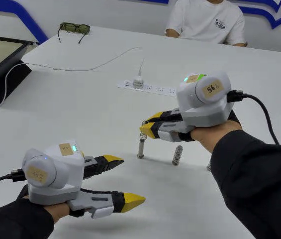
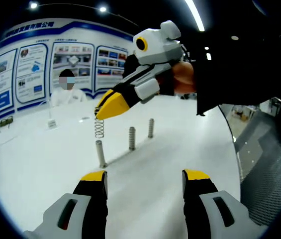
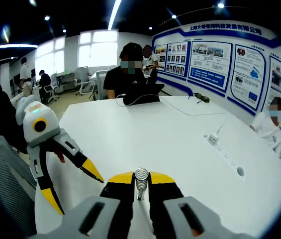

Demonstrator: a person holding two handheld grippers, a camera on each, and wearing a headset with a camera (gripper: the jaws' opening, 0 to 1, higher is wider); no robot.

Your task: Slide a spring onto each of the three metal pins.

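Note:
My right gripper [image 1: 147, 128] is shut on a small steel spring [image 2: 99, 128], and holds it upright just above the top of the nearest metal pin [image 1: 140, 148]. In the right gripper view the spring [image 3: 140, 179] sits between the yellow tips, in line with the pin below. A second pin [image 1: 177, 155] stands to the right with a spring coiled around it. A third pin [image 2: 151, 128] stands farther along the row; my right arm mostly hides it in the head view. My left gripper [image 1: 123, 180] hovers open at the lower left, apart from the pins, with nothing between its jaws.
A white power strip [image 1: 147, 87] with a plugged-in cable lies behind the pins. Dark glasses [image 1: 74, 28] rest at the table's far left, near a black device [image 1: 3, 74] on the left edge. A person [image 1: 207, 20] sits at the far side.

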